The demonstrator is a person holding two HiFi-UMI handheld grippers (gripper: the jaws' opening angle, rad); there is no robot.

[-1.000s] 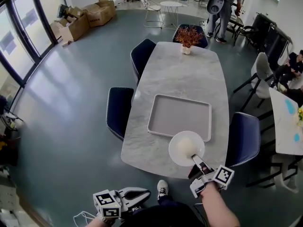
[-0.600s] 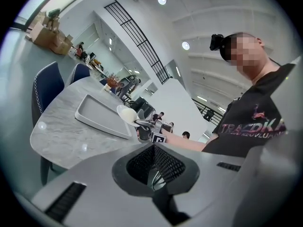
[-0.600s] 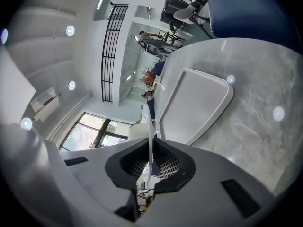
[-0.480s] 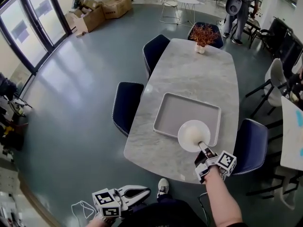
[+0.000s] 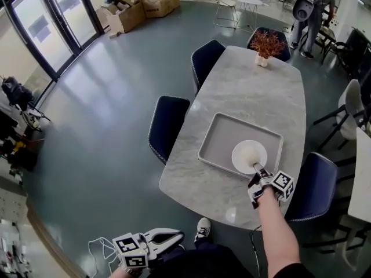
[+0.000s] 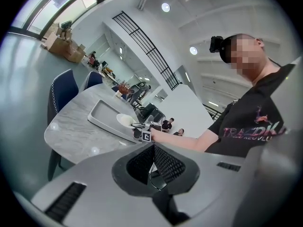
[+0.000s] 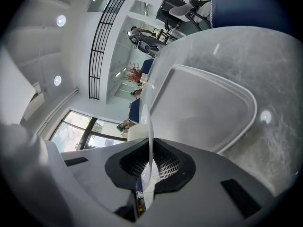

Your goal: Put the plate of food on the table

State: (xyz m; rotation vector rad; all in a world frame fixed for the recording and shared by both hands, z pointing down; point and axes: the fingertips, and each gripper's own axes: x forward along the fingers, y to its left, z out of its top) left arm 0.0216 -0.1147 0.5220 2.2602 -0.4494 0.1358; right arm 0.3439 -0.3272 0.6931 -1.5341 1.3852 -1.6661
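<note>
Plate (image 5: 248, 154) rim between jaws of right gripper (image 5: 257, 167)

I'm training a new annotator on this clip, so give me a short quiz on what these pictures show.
1. True or false: the right gripper is shut on the rim of the white plate.
2. The plate is over which of these? A: the grey tray. B: a chair seat. C: the floor.
3. What stands at the far end of the table?

Key:
1. True.
2. A.
3. A small potted plant with reddish twigs.
</note>
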